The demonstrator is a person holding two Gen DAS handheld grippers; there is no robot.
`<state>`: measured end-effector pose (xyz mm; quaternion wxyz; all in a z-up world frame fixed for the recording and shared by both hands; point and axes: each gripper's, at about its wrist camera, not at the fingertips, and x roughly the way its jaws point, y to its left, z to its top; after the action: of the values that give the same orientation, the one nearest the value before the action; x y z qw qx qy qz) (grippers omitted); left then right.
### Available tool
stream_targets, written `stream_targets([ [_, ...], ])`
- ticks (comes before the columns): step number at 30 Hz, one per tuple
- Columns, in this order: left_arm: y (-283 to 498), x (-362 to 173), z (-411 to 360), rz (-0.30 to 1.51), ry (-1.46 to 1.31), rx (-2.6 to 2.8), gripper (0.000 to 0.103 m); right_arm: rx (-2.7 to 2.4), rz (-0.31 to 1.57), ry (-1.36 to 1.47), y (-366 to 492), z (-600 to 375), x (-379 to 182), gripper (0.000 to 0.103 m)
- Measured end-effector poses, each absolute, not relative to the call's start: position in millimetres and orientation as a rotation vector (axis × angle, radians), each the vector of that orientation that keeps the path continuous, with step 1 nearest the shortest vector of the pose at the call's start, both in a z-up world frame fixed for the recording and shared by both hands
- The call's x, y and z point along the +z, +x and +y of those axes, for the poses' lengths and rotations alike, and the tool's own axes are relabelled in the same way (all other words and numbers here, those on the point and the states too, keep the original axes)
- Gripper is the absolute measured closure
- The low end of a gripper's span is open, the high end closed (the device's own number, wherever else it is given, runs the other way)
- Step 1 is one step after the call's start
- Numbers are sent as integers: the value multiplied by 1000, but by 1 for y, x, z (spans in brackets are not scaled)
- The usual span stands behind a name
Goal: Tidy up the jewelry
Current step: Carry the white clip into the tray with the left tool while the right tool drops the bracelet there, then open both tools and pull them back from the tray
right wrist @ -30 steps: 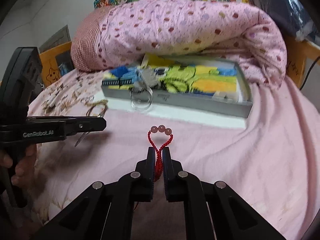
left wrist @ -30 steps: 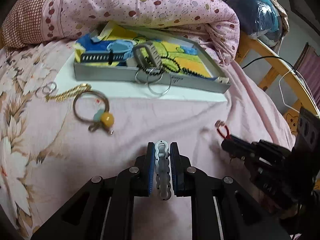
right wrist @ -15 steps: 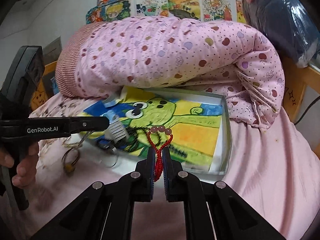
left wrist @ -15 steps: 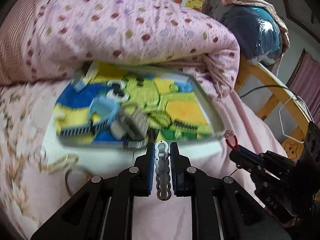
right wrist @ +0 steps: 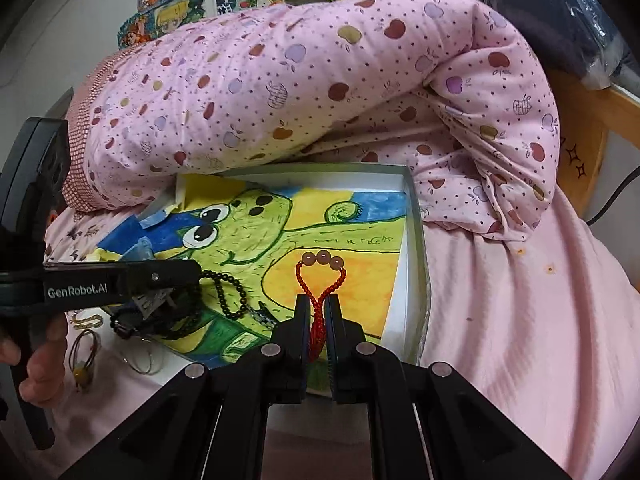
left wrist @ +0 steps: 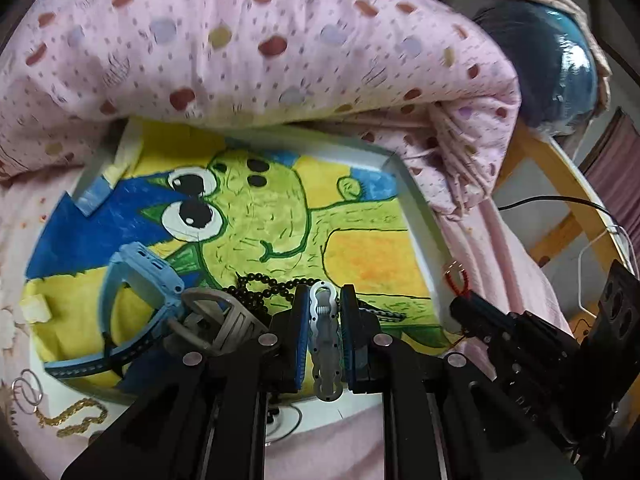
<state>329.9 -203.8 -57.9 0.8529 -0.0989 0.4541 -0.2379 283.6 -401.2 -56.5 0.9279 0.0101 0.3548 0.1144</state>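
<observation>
Two grippers, two pieces in hand right now. My left gripper [left wrist: 325, 312] has its jaws pinched on a flat silver link bracelet [left wrist: 326, 340], gripped edge-on so it stands straight up between the blue pads [left wrist: 301, 338] instead of flopping. My right gripper [right wrist: 317, 312] is squeezed tight on the tail of a red beaded bracelet [right wrist: 320, 284], so the loop with its three pale pink beads [right wrist: 322, 258] sticks out ahead where I can see it.

Both are hovering over the white tray [right wrist: 416, 216], the one lined with the green cartoon drawing [left wrist: 256, 216]. The red loop sits above the orange patch near the tray's right wall, which looks to me like a free spot to drop it. The silver one is over the near edge, close to stuff already inside: a black bead strand [left wrist: 276, 284], a light blue watch [left wrist: 140, 276] and a grey watch [left wrist: 216, 320] bunched up on the left.

Outside the tray, a gold chain [left wrist: 74, 418] and thin wire rings [left wrist: 26, 390] lie on the pink sheet [right wrist: 520, 320], so I'd guess they're next. The spotted duvet [right wrist: 320, 80] crowds the tray's far side, hence coming in from the front.
</observation>
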Motion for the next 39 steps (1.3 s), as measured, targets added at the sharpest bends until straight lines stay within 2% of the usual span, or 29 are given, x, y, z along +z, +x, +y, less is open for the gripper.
stream_targets([
  [8, 345, -79, -215, 1056, -184, -461, 91, 202, 789, 90, 289, -414, -64, 91],
  [12, 346, -81, -216, 1084, -186, -454, 90, 193, 781, 93, 285, -417, -61, 78],
  [14, 344, -78, -216, 1076, -179, -459, 90, 190, 765, 85, 282, -418, -58, 74],
  [16, 342, -75, -215, 1066, -164, -451, 81, 188, 749, 78, 280, -417, -56, 70],
  [18, 339, -69, -215, 1049, -167, -459, 64, 183, 735, 81, 278, -418, -53, 65],
  [20, 336, -63, -215, 1021, -162, -452, 55, 175, 714, 86, 274, -419, -50, 59],
  [22, 333, -56, -214, 990, -152, -447, 52, 161, 681, 91, 268, -420, -44, 45],
  [25, 327, -47, -211, 953, -143, -431, 40, 149, 640, 115, 261, -422, -34, 29],
  [27, 322, -42, -207, 918, -149, -426, 31, 140, 616, 122, 257, -422, -27, 24],
  [29, 318, -36, -203, 888, -154, -409, 26, 131, 591, 121, 252, -421, -21, 19],
  [30, 316, -33, -201, 873, -157, -397, 18, 123, 573, 116, 247, -419, -16, 14],
  [32, 309, -27, -196, 837, -169, -372, 11, 118, 545, 111, 240, -417, -9, 10],
  [39, 280, -4, -171, 713, -146, -293, 3, 110, 456, 98, 206, -401, 18, 4],
])
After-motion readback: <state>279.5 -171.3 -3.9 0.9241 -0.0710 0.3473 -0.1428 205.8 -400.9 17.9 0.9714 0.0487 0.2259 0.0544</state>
